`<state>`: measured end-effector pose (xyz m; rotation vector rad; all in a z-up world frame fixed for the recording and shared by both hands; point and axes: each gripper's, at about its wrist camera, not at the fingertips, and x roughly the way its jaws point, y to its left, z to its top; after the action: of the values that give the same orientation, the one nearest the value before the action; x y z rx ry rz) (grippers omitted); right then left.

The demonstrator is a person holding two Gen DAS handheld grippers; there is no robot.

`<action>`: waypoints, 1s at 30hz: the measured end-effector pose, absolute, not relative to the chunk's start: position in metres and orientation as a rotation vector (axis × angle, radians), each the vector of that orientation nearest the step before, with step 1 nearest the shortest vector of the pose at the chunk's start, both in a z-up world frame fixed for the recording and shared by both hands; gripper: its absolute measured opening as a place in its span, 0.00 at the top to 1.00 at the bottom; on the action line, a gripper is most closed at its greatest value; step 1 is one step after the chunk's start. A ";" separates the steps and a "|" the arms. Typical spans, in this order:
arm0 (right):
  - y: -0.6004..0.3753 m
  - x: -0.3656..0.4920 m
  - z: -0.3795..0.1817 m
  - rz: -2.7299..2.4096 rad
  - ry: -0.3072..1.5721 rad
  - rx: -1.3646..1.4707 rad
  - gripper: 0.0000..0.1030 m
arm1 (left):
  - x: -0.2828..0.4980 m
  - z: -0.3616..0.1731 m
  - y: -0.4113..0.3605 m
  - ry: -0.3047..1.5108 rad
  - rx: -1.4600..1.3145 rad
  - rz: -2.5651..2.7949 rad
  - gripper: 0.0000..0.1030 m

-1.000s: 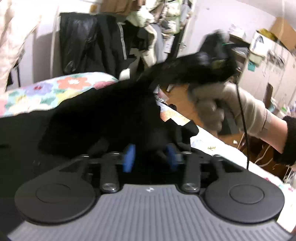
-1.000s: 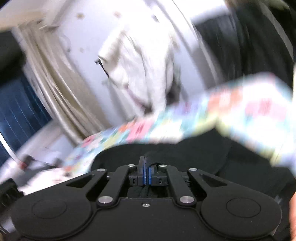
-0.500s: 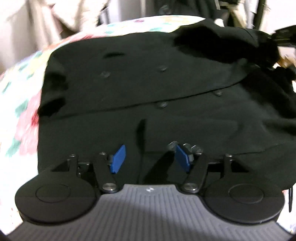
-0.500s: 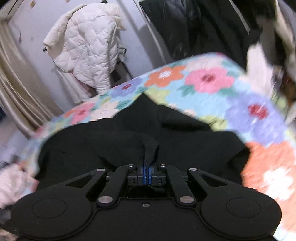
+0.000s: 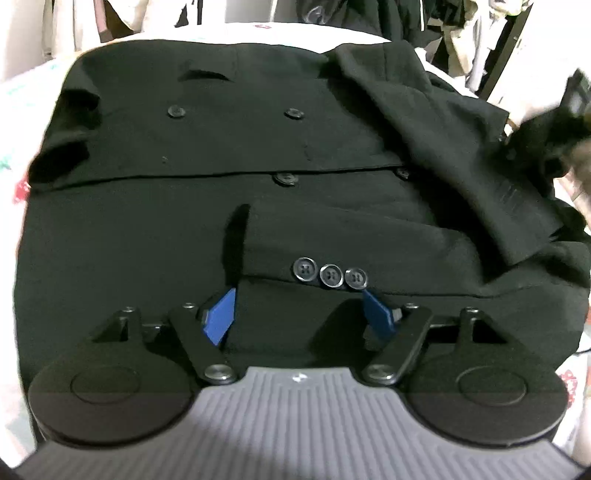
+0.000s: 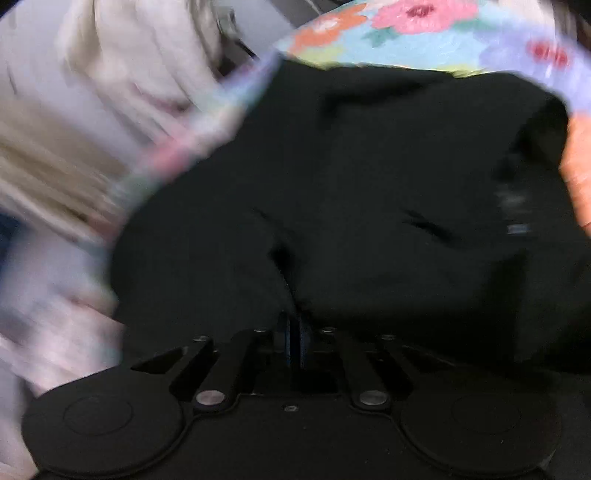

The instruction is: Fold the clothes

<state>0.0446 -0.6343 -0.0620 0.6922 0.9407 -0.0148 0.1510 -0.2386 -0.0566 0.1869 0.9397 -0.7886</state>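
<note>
The left wrist camera sits low behind its own blue-tipped fingers point(image 5: 221, 315) and looks forward and down, close over the black coat point(image 5: 258, 147), which fills the frame; hanging clothes point(image 5: 369, 14) line the 12 o'clock edge. The right wrist camera also rides behind its fingers, closer still to the cloth and blurred, the same black coat point(image 6: 369, 184) spreading ahead, the floral bedspread point(image 6: 406, 33) at 12 to 1 o'clock and a pale hanging garment point(image 6: 129, 74) at 10 o'clock. Both views share the coat.
</note>
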 end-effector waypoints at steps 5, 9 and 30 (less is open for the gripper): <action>-0.605 0.035 -0.044 -0.066 0.890 0.429 0.72 | 0.150 -0.054 -0.233 0.891 0.188 -0.788 0.92; -0.578 0.012 -0.003 -0.126 0.812 0.185 0.56 | 0.140 -0.044 -0.231 0.830 0.207 -0.834 0.93; -0.533 -0.050 -0.014 0.282 0.949 0.024 0.44 | 0.104 0.058 -0.225 0.646 -0.072 -1.079 1.00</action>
<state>-0.0505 -0.5334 -0.0135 0.0242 0.9488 0.2822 0.1044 -0.2246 0.0581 -0.0716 0.6462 -1.0791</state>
